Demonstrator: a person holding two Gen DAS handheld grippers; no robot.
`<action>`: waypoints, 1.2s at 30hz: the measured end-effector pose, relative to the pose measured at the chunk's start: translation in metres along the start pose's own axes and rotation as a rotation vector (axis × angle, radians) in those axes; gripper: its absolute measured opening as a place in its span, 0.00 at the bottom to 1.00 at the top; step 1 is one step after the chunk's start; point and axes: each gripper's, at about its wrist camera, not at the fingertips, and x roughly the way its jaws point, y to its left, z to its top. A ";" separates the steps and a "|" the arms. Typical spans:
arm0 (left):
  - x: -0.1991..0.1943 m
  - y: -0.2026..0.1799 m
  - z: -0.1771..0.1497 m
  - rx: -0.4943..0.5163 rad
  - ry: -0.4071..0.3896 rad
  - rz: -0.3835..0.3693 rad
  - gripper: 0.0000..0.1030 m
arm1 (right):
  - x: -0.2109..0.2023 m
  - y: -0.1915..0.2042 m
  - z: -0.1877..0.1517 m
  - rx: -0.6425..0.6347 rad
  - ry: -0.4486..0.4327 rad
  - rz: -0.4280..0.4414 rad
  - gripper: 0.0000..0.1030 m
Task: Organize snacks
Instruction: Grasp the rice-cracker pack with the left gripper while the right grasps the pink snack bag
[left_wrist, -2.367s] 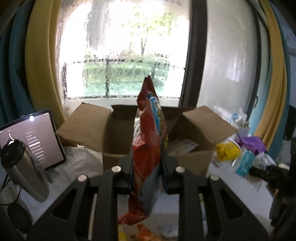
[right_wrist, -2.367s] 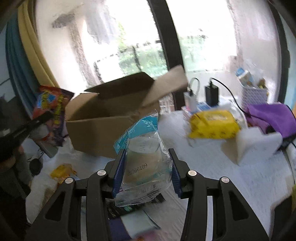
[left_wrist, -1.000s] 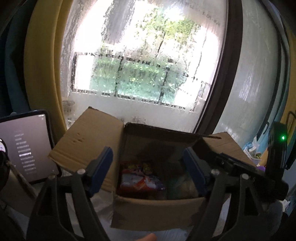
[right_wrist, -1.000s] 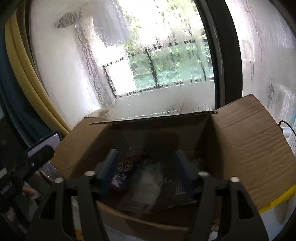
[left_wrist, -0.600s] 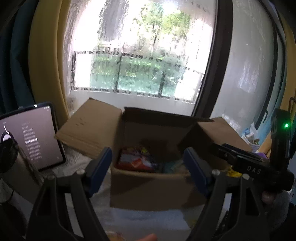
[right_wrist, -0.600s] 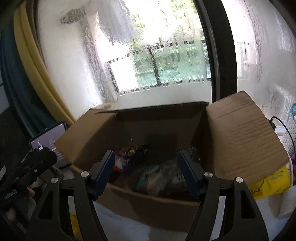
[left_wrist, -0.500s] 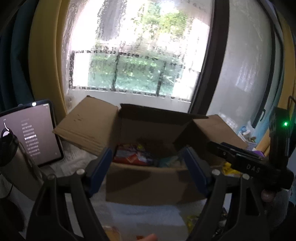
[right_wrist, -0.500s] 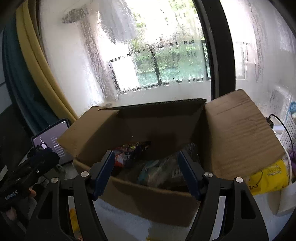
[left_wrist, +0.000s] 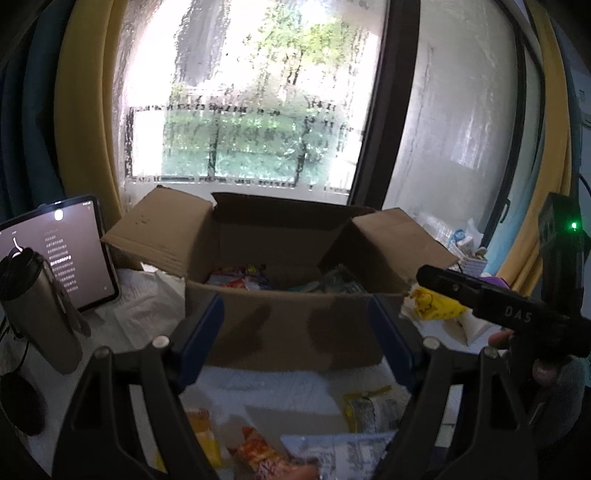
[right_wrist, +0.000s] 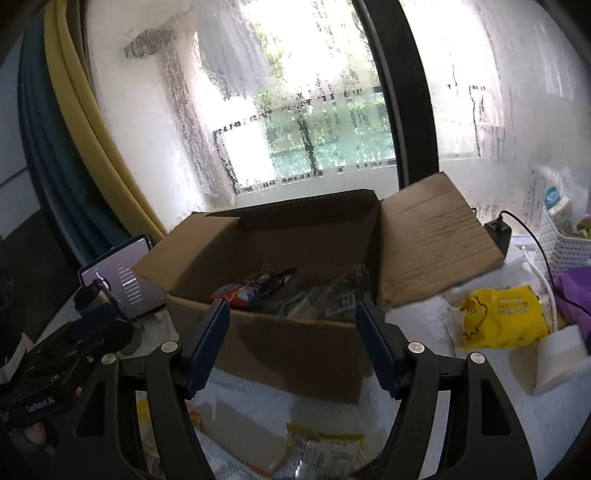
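An open cardboard box (left_wrist: 288, 325) stands by the window and also shows in the right wrist view (right_wrist: 295, 343). Inside lie a red snack bag (right_wrist: 247, 293) and clear packets (right_wrist: 332, 299). My left gripper (left_wrist: 295, 332) is open and empty, just in front of the box. My right gripper (right_wrist: 293, 339) is open and empty, also in front of the box. Loose snack packets lie on the white table below: an orange one (left_wrist: 258, 450) and a yellow-edged one (right_wrist: 325, 446). The right gripper's body (left_wrist: 498, 314) shows at the right of the left wrist view.
A tablet (left_wrist: 62, 254) and a steel flask (left_wrist: 40, 314) stand left of the box. A yellow packet (right_wrist: 502, 317), a white basket (right_wrist: 569, 243), purple cloth (right_wrist: 576, 291) and a charger cable (right_wrist: 532, 240) lie to the right. The window is close behind.
Both grippers let their snacks go into the box and opened. Since then both have drawn back from the box and lowered, so the loose packets on the table come into view.
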 end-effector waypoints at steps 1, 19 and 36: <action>-0.003 -0.001 -0.002 0.000 -0.001 0.000 0.79 | -0.004 -0.001 -0.003 0.001 0.002 -0.001 0.71; -0.028 -0.004 -0.063 -0.038 0.085 0.000 0.79 | -0.037 -0.034 -0.074 0.084 0.097 -0.076 0.72; -0.041 -0.016 -0.126 -0.077 0.187 0.002 0.79 | -0.050 -0.039 -0.149 0.121 0.237 -0.122 0.72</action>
